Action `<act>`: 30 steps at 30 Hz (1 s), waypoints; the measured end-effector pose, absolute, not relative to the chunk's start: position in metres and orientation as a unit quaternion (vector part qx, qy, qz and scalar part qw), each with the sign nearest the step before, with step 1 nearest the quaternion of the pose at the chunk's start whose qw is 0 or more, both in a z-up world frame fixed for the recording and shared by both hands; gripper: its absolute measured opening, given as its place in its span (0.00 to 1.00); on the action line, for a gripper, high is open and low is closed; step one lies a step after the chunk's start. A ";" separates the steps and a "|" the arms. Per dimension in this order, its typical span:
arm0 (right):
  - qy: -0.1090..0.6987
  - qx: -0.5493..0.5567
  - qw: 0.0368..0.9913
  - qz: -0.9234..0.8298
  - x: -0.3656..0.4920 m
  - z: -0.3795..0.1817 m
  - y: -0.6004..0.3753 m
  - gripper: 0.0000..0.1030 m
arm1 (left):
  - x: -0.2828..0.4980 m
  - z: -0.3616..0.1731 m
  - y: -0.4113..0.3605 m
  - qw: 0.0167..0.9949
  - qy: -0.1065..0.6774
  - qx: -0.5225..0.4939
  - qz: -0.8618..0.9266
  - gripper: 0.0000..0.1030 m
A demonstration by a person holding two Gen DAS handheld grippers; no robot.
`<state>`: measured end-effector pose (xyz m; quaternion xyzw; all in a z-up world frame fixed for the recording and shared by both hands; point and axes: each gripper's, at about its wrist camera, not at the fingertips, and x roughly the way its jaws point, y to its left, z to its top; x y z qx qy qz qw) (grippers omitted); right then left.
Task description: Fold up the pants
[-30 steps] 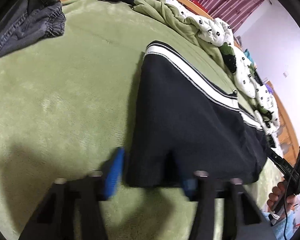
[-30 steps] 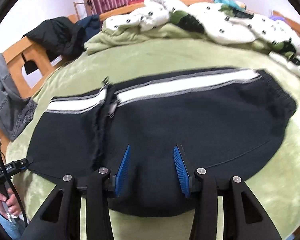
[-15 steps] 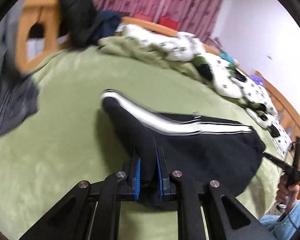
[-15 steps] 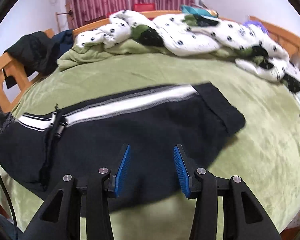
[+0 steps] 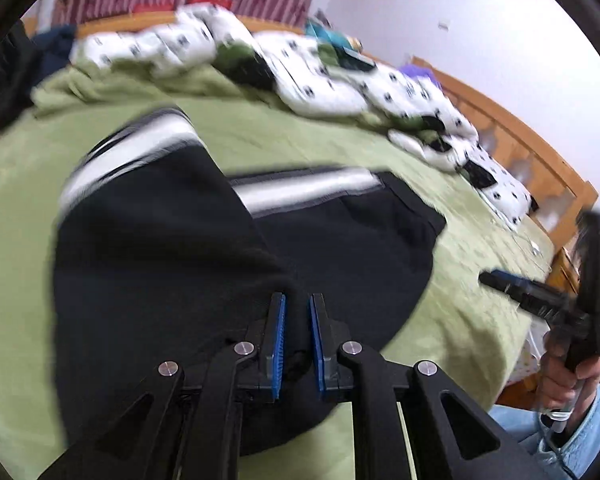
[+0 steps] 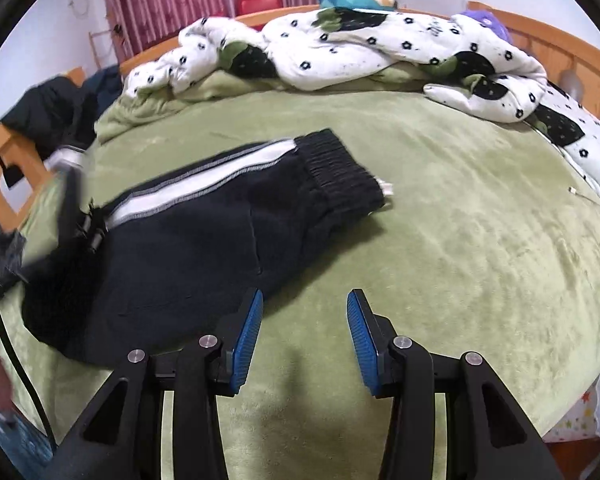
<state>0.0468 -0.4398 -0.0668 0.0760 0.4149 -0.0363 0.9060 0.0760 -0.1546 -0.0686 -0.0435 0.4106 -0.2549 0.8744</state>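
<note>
Black pants with a white side stripe [image 5: 148, 248] lie on the green bed cover [image 5: 452, 320]. My left gripper [image 5: 297, 316] is shut on a fold of the black pants and lifts that end over the rest of the garment. In the right wrist view the pants [image 6: 204, 248] lie left of centre, ribbed waistband [image 6: 340, 176] toward the middle of the bed. My right gripper [image 6: 304, 320] is open and empty above bare cover, just right of the pants' near edge. It also shows at the right of the left wrist view [image 5: 540, 296].
A white flower-print duvet [image 6: 380, 40] is heaped along the far side of the bed. The wooden bed frame [image 6: 572, 52] rims the back and right. Dark clothes [image 6: 48, 112] hang on the frame at far left. A white cable [image 6: 592, 200] lies near the right edge.
My left gripper has carried the held pants end up and to the right, over the garment. My right gripper has moved right, off the pants, and stays open.
</note>
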 end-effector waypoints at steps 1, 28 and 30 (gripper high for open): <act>0.410 0.085 0.908 -0.032 0.045 -0.065 -0.440 0.43 | 0.074 -0.076 -0.160 0.872 0.415 -0.040 -0.257 0.11; 0.490 0.230 0.831 0.127 0.117 -0.140 -0.267 0.38 | 0.010 -0.137 0.022 0.863 0.441 -0.150 -0.196 0.69; 0.487 0.215 0.838 0.121 0.118 -0.136 -0.263 0.33 | 0.011 -0.136 0.012 0.862 0.429 -0.159 -0.216 0.69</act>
